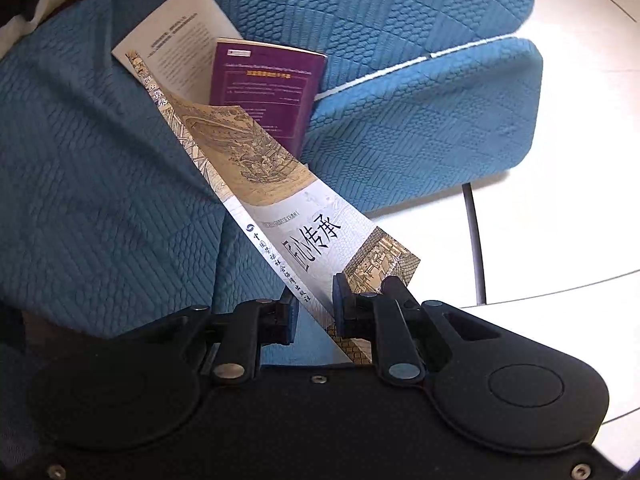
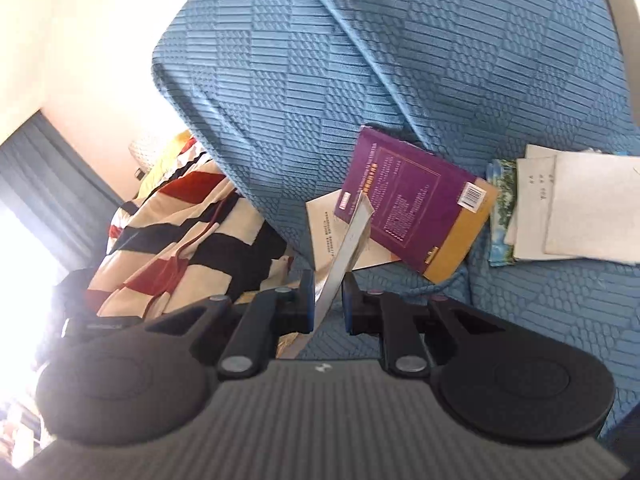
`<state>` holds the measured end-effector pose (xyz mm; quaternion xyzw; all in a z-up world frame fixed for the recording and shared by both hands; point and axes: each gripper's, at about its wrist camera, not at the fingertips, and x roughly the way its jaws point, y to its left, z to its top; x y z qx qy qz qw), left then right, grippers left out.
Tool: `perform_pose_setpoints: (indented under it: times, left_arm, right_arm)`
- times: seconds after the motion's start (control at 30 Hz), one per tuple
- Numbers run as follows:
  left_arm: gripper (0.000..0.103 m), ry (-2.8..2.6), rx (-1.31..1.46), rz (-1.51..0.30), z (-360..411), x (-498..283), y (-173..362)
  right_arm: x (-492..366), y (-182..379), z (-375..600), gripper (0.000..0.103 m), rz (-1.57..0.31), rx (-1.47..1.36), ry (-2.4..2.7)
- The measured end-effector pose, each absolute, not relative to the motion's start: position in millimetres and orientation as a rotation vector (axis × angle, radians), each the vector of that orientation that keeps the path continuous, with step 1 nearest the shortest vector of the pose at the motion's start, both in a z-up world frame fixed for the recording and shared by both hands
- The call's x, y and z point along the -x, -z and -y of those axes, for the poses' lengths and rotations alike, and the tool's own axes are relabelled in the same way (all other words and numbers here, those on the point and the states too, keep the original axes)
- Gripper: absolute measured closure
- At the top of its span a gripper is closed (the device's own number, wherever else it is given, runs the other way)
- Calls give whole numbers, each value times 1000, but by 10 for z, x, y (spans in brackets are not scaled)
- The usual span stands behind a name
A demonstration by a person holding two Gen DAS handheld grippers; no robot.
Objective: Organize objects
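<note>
My left gripper (image 1: 316,292) is shut on the near corner of a grey and tan illustrated book (image 1: 304,208), which slants up off the blue sofa (image 1: 100,160). Behind it a purple book (image 1: 268,80) lies on a white booklet (image 1: 180,28). In the right wrist view my right gripper (image 2: 328,280) is shut on a thin grey-white book (image 2: 352,236) seen edge-on. I cannot tell whether it is the same book. Beyond it lie the purple book (image 2: 404,200) and the white booklet (image 2: 324,232) on the sofa seat (image 2: 520,320).
A stack of white papers (image 2: 580,208) lies on the seat to the right of the purple book. A striped blanket (image 2: 180,220) is heaped at the sofa's left end. White floor tiles (image 1: 560,200) and a black furniture leg (image 1: 474,240) show past the cushion.
</note>
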<state>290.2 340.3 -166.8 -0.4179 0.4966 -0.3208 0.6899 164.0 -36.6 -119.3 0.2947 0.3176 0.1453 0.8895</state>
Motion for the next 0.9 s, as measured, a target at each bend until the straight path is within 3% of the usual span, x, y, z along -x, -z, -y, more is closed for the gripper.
perform_pose_setpoints:
  times: [0.23, 0.47, 0.9]
  left_arm:
    - [86, 773, 874, -1102, -3194, -2873, 1678]
    - [86, 783, 861, -1133, -2970, -2862, 2020]
    - [89, 606, 768, -1176, -3137, -2788, 2452]
  right_arm:
    - [-1424, 1222, 481, 86, -623, -589, -258]
    - [-1241, 1427, 536, 86, -635, -524, -191]
    - [-940, 1913, 206, 83, -741, -484, -197]
